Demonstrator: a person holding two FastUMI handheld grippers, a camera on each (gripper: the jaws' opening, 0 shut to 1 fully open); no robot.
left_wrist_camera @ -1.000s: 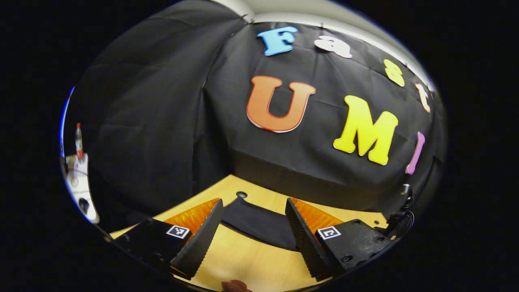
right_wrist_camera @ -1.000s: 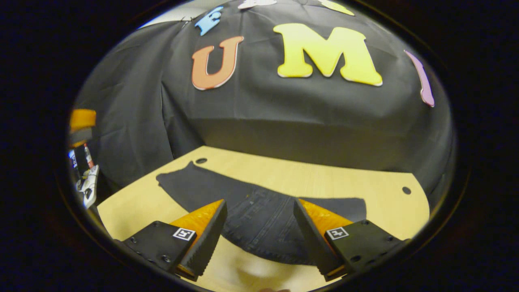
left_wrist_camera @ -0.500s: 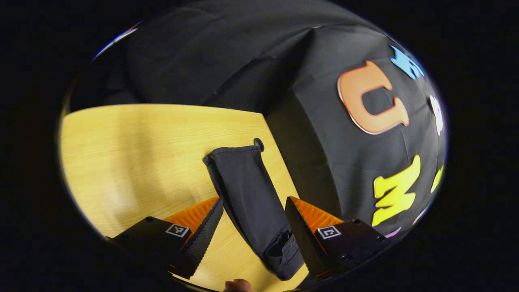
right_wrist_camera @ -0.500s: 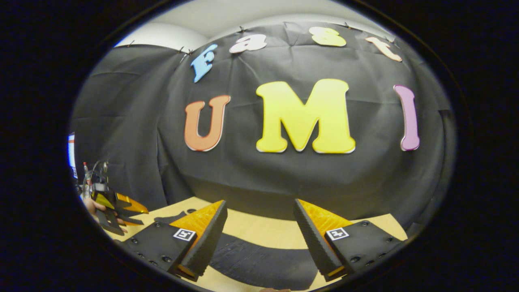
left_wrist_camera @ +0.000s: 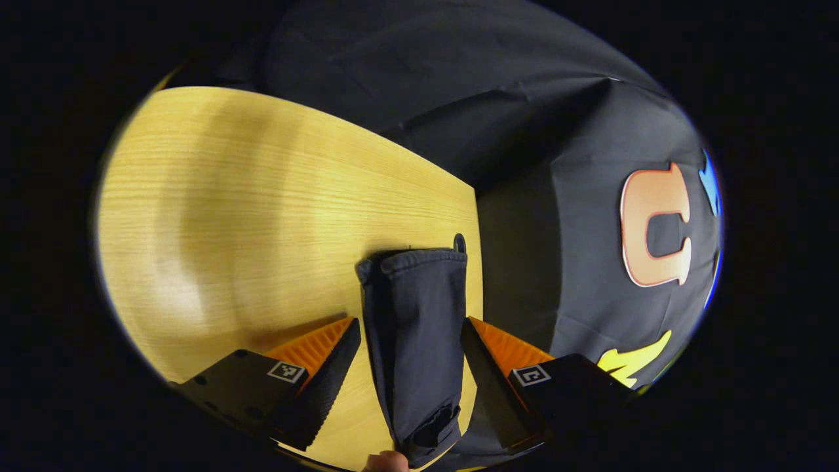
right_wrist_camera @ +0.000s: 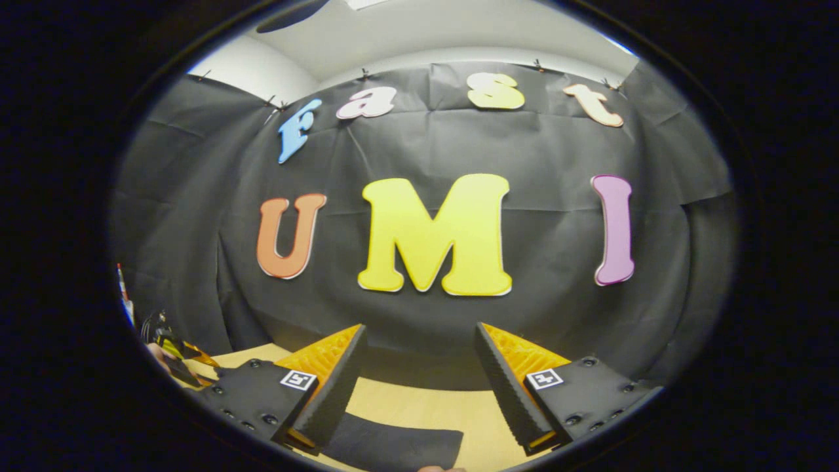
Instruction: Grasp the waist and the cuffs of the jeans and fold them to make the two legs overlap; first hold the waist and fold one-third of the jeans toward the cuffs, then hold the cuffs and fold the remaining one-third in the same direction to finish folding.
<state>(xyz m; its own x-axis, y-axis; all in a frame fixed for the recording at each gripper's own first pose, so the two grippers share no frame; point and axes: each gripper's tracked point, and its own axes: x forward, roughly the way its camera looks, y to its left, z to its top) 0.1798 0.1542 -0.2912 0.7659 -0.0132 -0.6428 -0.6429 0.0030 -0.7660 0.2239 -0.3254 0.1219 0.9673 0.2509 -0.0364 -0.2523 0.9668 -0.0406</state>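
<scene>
Dark jeans (left_wrist_camera: 413,328) lie flat on the wooden table (left_wrist_camera: 262,216); in the left gripper view one leg runs away from me, its cuff (left_wrist_camera: 414,258) by the table's far edge. My left gripper (left_wrist_camera: 409,341) hangs open above that leg, one finger on each side, not touching it. In the right gripper view a dark strip of the jeans (right_wrist_camera: 393,446) lies low on the table below my right gripper (right_wrist_camera: 419,357), which is open, holds nothing and points at the booth wall. The left gripper (right_wrist_camera: 177,347) and a hand show at that view's far left edge.
A small round hole (left_wrist_camera: 459,243) in the table sits right by the cuff, near the far edge where the black cloth wall hangs. Wide bare wood stretches to the left of the leg in the left gripper view.
The left gripper has swung round and come over the leg, now lined up along it. The right gripper has tilted upward, so less table and jeans show. Both stayed open.
</scene>
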